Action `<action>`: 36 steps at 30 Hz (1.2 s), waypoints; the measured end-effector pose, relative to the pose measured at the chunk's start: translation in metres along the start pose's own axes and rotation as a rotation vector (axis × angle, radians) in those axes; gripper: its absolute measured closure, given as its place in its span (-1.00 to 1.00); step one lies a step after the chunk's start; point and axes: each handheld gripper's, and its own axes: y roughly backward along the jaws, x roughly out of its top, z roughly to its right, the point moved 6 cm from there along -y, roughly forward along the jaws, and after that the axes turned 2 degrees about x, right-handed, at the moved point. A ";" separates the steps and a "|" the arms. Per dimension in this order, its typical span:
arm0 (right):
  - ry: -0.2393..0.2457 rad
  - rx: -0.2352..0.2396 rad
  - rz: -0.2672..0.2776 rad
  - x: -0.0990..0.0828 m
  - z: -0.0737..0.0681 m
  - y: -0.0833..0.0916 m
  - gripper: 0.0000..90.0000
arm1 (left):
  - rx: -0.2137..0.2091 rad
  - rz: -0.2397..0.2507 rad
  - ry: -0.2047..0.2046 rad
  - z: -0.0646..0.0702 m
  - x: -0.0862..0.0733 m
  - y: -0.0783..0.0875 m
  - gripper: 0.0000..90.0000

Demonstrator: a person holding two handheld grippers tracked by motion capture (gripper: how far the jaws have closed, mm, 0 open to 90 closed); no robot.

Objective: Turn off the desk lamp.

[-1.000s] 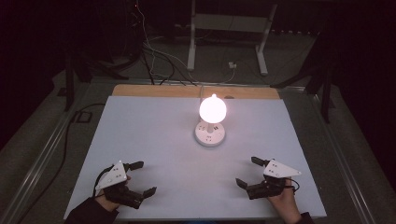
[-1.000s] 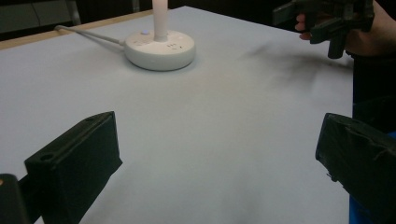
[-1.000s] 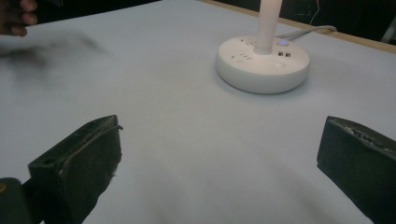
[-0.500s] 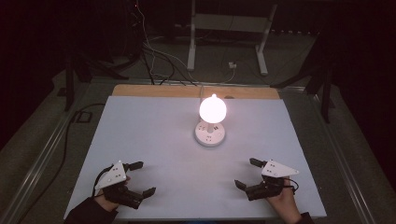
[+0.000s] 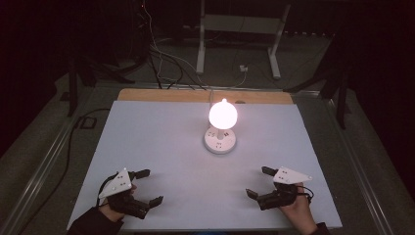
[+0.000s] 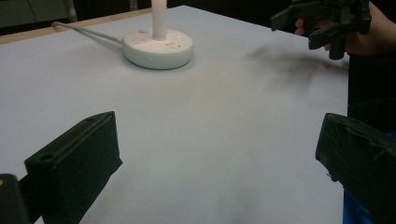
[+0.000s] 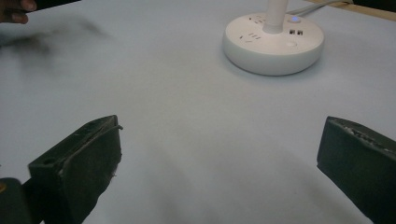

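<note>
Both grippers hung released and held nothing, the left gripper (image 5: 146, 187) and right gripper (image 5: 256, 182) near the table's (image 5: 161, 132) front edge, jaws wide apart and aimed inward toward the centre. Well beyond them, mid-table, the lamp (image 5: 222, 116) stood upright, its long axis vertical, glowing bulb on top. Its stem seemed plugged into the round base (image 5: 219, 142), though glare blurred the joint.

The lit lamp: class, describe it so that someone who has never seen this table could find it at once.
Start at the white table and look to its middle, toward the far edge. There a round white base with sockets carries a short stem and a glowing bulb. It is the one bright thing, beyond both grippers.
</note>
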 end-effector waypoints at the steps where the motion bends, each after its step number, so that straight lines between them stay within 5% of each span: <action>1: 0.001 -0.003 0.002 0.001 0.000 0.000 -1.00 | 0.000 0.000 0.000 0.000 0.000 0.000 -0.99; 36: -0.012 0.002 0.058 0.038 0.014 -0.004 -1.00 | -0.001 -0.002 0.013 0.000 0.000 -0.001 -0.99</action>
